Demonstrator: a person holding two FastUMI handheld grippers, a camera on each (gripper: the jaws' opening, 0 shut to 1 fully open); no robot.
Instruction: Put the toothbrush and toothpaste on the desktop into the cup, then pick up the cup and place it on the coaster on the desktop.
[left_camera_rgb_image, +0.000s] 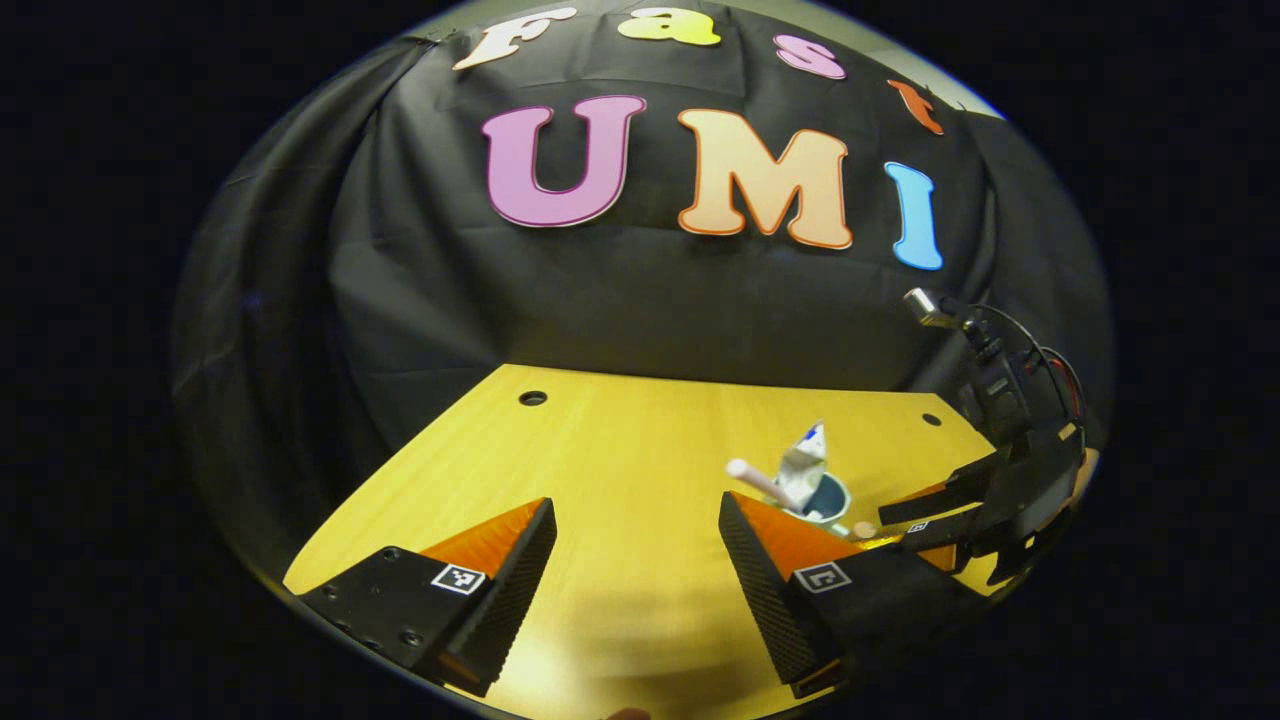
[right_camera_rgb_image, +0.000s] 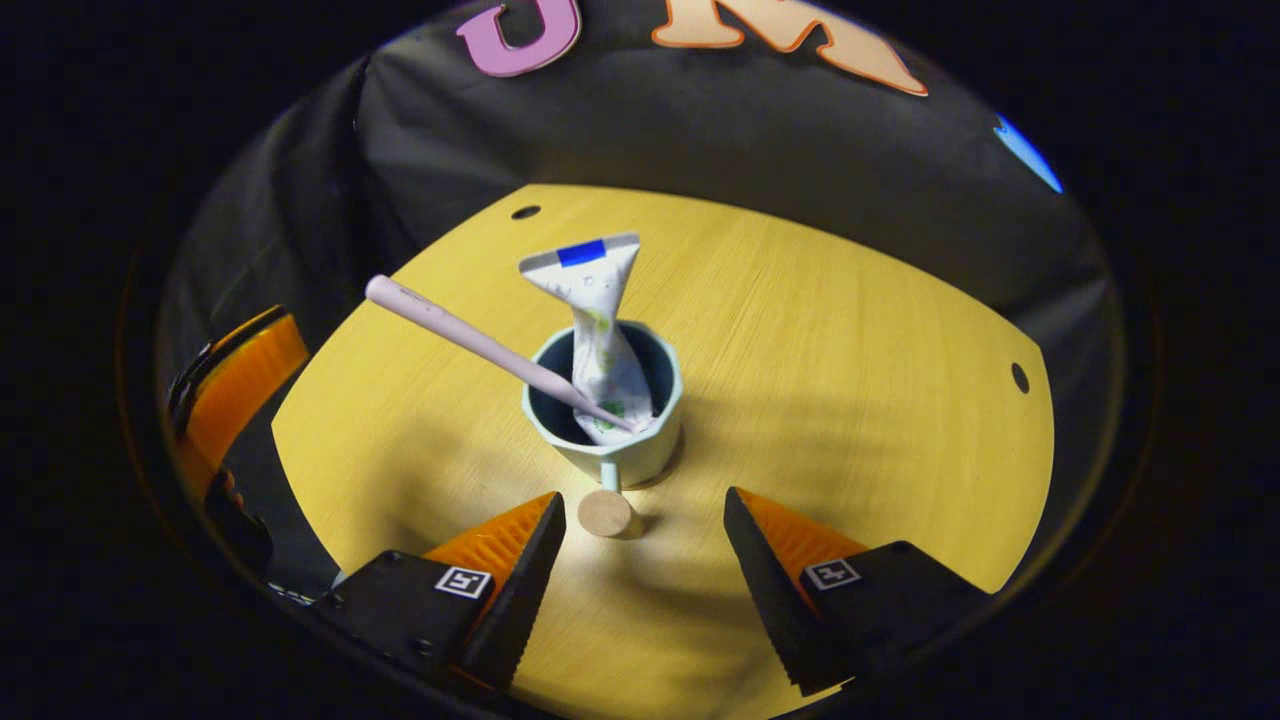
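A pale green cup stands upright on the yellow desktop. In it stands a white toothpaste tube, crimped end up. A pink toothbrush leans in the cup too, its handle pointing out to the upper left. The cup's short handle ends in a round wooden knob that points at my right gripper. That gripper is open, with the knob just inside its left fingertip and untouched. My left gripper is open over bare desktop, with the cup and the right gripper off to its right.
The desktop ends at the black cloth wall behind. Small round holes sit near its far corners. The left gripper's body shows at the left edge of the right gripper view. Cables and a camera mount rise above the right gripper.
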